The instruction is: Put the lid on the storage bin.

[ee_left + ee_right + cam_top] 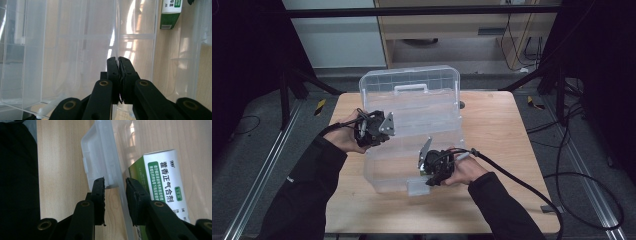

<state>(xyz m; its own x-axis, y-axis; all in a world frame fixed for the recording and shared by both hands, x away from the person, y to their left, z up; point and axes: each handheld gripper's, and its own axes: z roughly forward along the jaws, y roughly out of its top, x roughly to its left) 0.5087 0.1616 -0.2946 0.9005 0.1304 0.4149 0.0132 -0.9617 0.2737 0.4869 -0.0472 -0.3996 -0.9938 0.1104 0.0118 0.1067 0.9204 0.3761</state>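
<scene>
A clear plastic box (407, 155) stands on the wooden table (497, 125), its lid (412, 82) raised at the back. My left gripper (374, 129) is at the box's left side. In the left gripper view, my left gripper (117, 60) is shut on a thin clear wall of the box (82, 50). My right gripper (432, 167) is at the box's front. In the right gripper view, my right gripper (115, 182) straddles the front wall beside the latch (97, 152), with both pads touching plastic. A green and white carton (162, 182) lies inside the box behind that wall, and the carton (171, 12) is far off in the left gripper view.
Bare tabletop lies to the right of the box and along the front edge (437, 220). Cables (572, 190) trail over the floor on the right. Dark stand legs (292, 85) flank the table, and a cabinet (452, 30) stands behind.
</scene>
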